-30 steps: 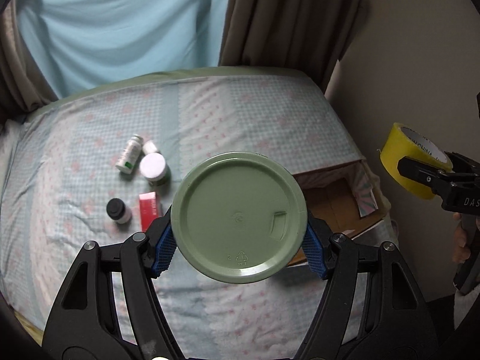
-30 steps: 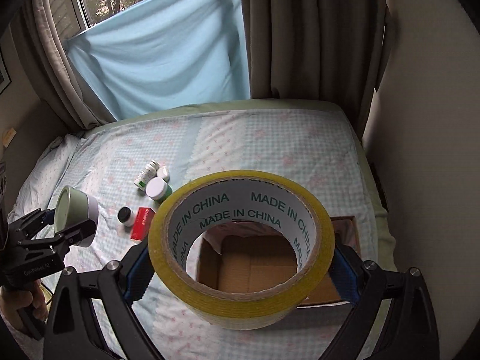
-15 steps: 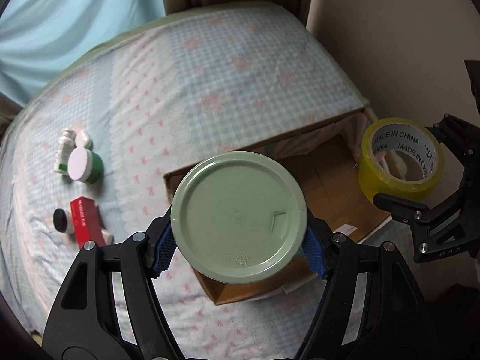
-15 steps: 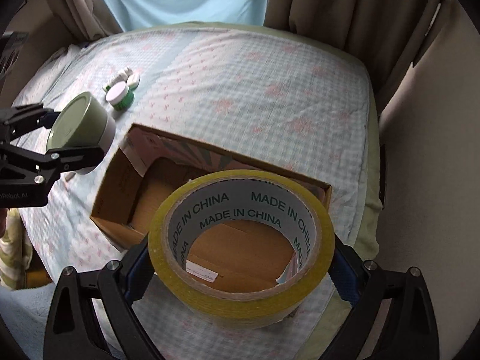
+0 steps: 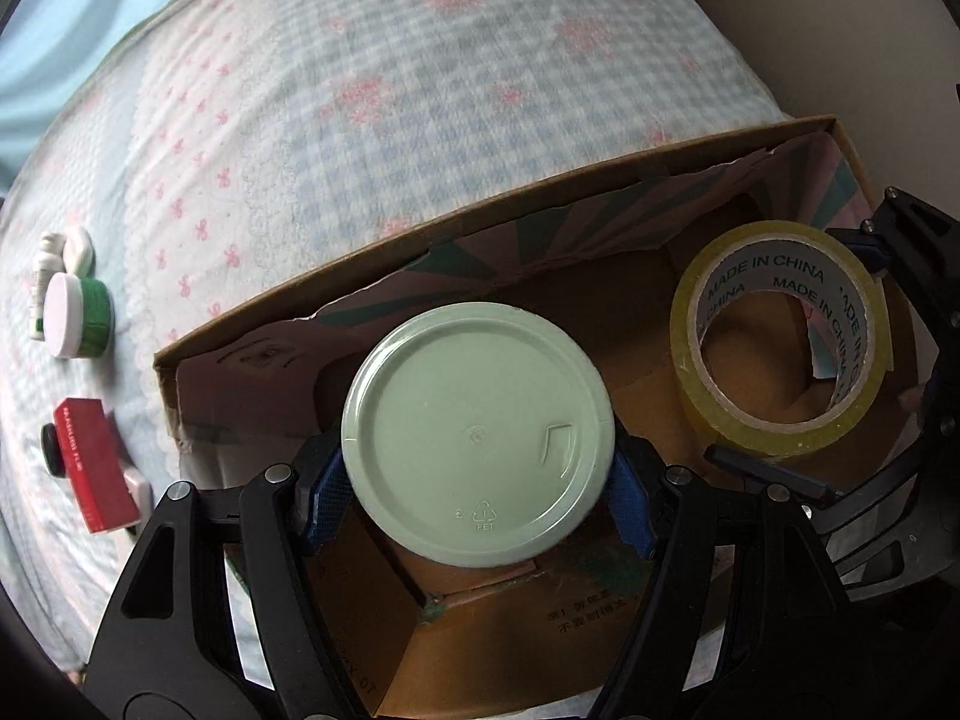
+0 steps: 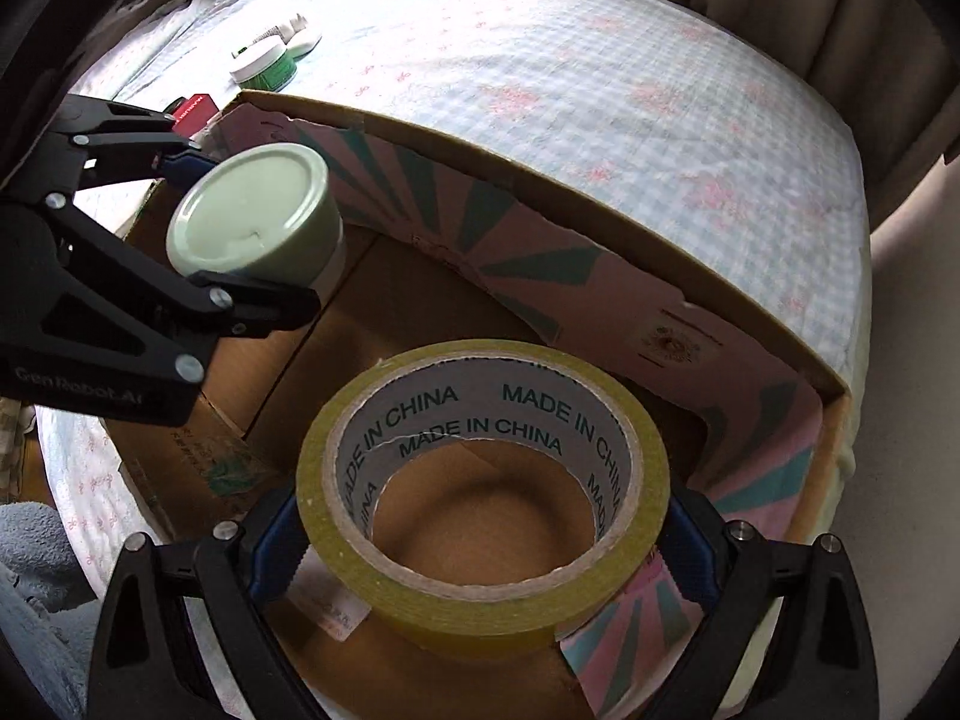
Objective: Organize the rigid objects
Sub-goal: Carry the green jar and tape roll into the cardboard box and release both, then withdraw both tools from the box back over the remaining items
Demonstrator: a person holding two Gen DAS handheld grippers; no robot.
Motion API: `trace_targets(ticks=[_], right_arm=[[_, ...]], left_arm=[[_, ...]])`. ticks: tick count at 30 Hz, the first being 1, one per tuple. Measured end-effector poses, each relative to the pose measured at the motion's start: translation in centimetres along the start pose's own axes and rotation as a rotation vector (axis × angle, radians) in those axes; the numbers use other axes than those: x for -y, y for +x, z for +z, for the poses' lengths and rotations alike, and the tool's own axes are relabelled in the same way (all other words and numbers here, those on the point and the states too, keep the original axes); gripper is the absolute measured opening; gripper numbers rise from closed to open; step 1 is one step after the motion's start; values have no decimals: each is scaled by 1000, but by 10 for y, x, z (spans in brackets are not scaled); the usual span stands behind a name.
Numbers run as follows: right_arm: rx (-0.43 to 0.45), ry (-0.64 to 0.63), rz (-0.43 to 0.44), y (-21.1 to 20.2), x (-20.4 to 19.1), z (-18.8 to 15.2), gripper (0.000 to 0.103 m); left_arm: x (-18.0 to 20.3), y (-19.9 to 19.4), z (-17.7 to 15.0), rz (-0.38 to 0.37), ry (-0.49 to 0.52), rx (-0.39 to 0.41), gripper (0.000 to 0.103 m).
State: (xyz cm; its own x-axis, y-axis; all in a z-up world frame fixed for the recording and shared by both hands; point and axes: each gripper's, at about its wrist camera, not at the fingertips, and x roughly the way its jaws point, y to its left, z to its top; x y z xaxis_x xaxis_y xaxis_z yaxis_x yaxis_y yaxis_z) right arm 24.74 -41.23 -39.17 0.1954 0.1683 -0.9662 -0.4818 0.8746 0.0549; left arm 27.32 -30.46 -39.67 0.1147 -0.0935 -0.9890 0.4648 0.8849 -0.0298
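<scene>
Two grippers now inside cardboard box (image 6: 600,252) | left gripper (image 5: 477,480) jaws clenched on jar (image 5: 478,447) | right gripper (image 6: 480,540) grasping tape roll (image 6: 483,516) | drop-off looks imminent

A bed covered in a pale blue-and-white checked sheet with small pink flower prints (image 5: 420,120) fills most of both views. A light blue cloth (image 5: 72,18) hangs behind it, with brownish-grey curtains (image 6: 852,6) at the far right corner. A plain beige wall (image 5: 840,30) runs close along the bed's right side. Soft daylight falls evenly across the sheet.
</scene>
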Motion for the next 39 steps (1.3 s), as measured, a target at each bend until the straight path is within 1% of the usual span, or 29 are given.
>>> trace_targets(ticks=[2,3,4,5,7,8,10,11,13,15,22,31,36,39], right_arm=[[8,-8,-43,5,-4,3,97],[-8,-5,-65,9,-4,4,98],[-40,-5,-47,13,-4,5,103],[-60,-10,-35,14,-3,5,103],[-45,-30,0,9,-6,2,103],[-36,-33,0,6,-7,0,103],[-60,-35,-14,4,-6,-3,103],[-75,-30,-36,4,-7,-5,103],[-77,-16,-79,0,-6,-7,103],[-72,3,-102,-5,-6,-8,103],[-28,49,-93,-29,-12,0,103],[35,101,-137,-64,-27,8,103],[75,119,-171,-97,-42,16,103],[111,132,-173,-118,-51,22,103]], left_arm=[[0,-2,0,9,10,18,68],[1,-3,0,10,16,21,76],[-1,-4,0,10,19,24,103],[-1,-7,-1,11,22,38,103],[-1,-10,-3,17,40,47,103],[0,-10,-4,20,46,43,103],[1,-11,-7,11,51,35,103],[1,-11,-8,5,50,30,103],[1,-13,-11,-6,48,29,103],[3,-18,-13,-9,48,36,103],[5,-43,-14,-17,40,73,103],[0,-98,-21,-25,26,155,103],[-9,-139,-33,-26,10,215,103],[-20,-171,-47,-23,-10,264,103]])
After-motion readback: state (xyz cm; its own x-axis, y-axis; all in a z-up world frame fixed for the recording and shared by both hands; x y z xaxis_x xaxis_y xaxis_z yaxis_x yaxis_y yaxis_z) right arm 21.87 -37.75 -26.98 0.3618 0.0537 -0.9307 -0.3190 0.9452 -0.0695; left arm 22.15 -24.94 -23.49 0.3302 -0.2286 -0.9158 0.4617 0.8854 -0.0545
